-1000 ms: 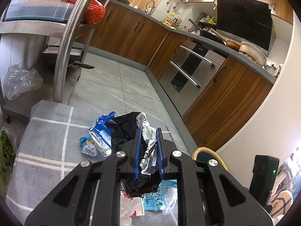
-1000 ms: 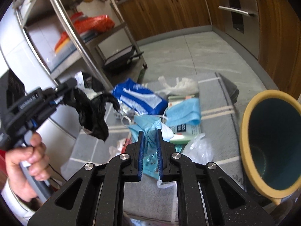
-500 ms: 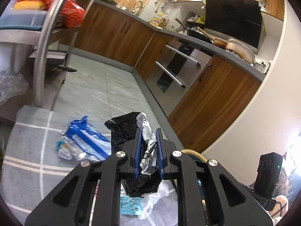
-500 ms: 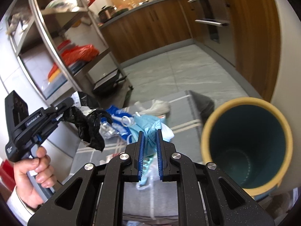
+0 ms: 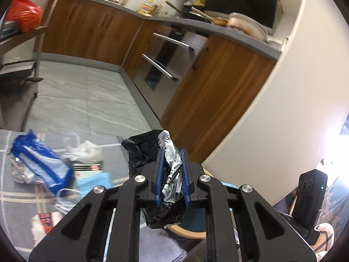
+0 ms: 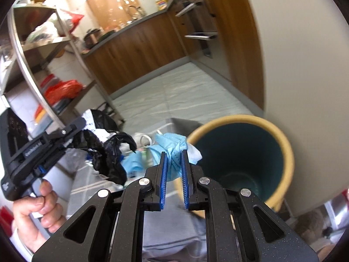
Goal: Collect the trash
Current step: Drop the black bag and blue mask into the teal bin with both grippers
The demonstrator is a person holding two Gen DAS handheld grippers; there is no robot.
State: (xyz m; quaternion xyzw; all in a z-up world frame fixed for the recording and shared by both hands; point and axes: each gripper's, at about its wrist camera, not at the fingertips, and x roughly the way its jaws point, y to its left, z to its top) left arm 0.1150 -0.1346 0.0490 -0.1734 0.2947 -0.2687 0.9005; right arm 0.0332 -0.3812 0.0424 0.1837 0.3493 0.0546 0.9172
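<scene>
My left gripper is shut on a crumpled black plastic bag with a printed white wrapper, held in the air over the rim of the bin. In the right wrist view that same bag hangs at the left from the left gripper, gripped by a hand. My right gripper is shut on a light blue face mask, just left of the tan-rimmed, teal-lined bin. More trash lies on the grey rug: a blue packet and white scraps.
Wooden kitchen cabinets and an oven front line the far side of the tiled floor. A steel shelf rack with red bags stands at the left. A white wall rises right behind the bin.
Both grippers have swung to the right, away from the trash pile, each keeping its load. The bin now lies close in front of the right gripper and under the left one.
</scene>
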